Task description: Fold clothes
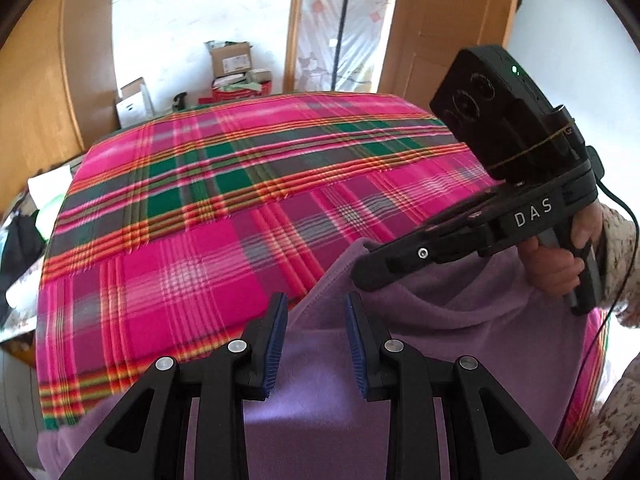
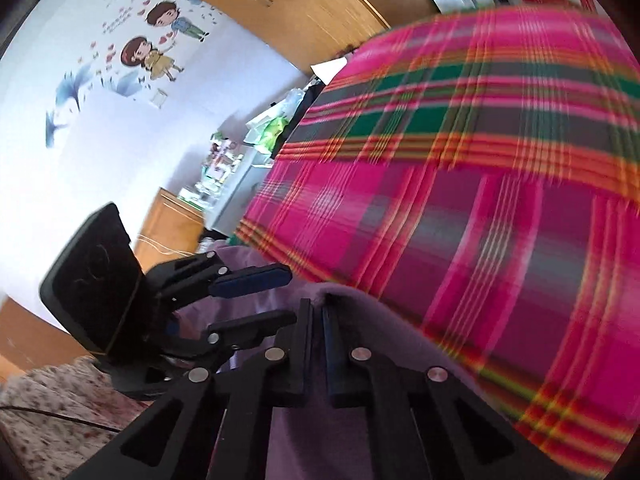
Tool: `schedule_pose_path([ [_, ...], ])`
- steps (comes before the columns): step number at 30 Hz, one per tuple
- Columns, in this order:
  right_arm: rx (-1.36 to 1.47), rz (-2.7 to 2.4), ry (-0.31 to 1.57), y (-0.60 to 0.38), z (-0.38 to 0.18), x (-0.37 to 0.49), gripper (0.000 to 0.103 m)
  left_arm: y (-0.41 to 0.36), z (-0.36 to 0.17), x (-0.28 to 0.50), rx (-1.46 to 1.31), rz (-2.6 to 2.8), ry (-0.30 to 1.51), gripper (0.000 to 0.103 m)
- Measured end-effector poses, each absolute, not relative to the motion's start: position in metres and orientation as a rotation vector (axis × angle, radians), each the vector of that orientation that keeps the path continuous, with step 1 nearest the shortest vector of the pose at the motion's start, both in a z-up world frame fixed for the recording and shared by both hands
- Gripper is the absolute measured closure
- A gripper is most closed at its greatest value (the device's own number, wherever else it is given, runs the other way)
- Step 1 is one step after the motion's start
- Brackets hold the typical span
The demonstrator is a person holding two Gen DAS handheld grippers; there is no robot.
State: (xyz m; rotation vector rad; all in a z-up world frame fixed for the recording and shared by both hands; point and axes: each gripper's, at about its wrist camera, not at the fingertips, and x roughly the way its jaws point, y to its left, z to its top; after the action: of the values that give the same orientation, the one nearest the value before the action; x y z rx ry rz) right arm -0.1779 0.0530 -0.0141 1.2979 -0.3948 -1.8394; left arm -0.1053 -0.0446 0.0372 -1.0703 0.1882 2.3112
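On the far left of the left wrist view a wooden wardrobe [image 1: 40, 92] rises beside a heap of white and dark things [image 1: 28, 224] at the bed's edge. Further back against the white wall stand an open cardboard box [image 1: 232, 60] and a white box [image 1: 134, 102], with a glazed wooden door [image 1: 340, 24] to their right. A pink, green and orange plaid blanket [image 1: 224, 184] covers the bed and fills the middle of both views. In the right wrist view the wall on the left carries a cartoon decal [image 2: 156, 44] of two children, and a cluttered shelf [image 2: 220, 164] stands by the bed's corner.

The purple garment [image 1: 320, 380] lies on the near part of the blanket, in front of both tools; its edge runs up diagonally between them.

The left hand-held gripper [image 1: 316, 344] hovers over the purple cloth with its blue-padded jaws apart, nothing between them. To its right, the right hand-held gripper [image 2: 318, 344] has its jaws nearly together, pinching a raised fold of the purple garment. From the left camera it shows tilted down and leftward, its tip at the cloth's upper edge, and a hand [image 1: 560, 264] in a floral sleeve [image 1: 620, 248] grips its handle, with a black cable trailing from it.
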Motion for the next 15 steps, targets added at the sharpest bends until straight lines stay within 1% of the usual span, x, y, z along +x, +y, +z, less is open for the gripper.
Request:
schedule_pose_path([
  [3,1.277,-1.853,-0.309,0.043,-0.007,-0.181,0.098,-0.043,0.037,-0.115,-1.078,2.304,0.191,0.072],
  [7,1.274,-1.869,-0.255,0.038,-0.004,-0.187,0.098,-0.039,0.035,-0.123,-1.085,2.278,0.22,0.072],
  [10,1.294,-1.836,-0.306,0.047,-0.013,-0.192,0.098,-0.04,0.033,-0.129,-1.108,2.243,0.223,0.072],
  [15,1.321,-1.765,-0.436,0.06,-0.024,-0.201,0.099,-0.045,0.03,-0.137,-1.124,2.194,0.146,0.072],
])
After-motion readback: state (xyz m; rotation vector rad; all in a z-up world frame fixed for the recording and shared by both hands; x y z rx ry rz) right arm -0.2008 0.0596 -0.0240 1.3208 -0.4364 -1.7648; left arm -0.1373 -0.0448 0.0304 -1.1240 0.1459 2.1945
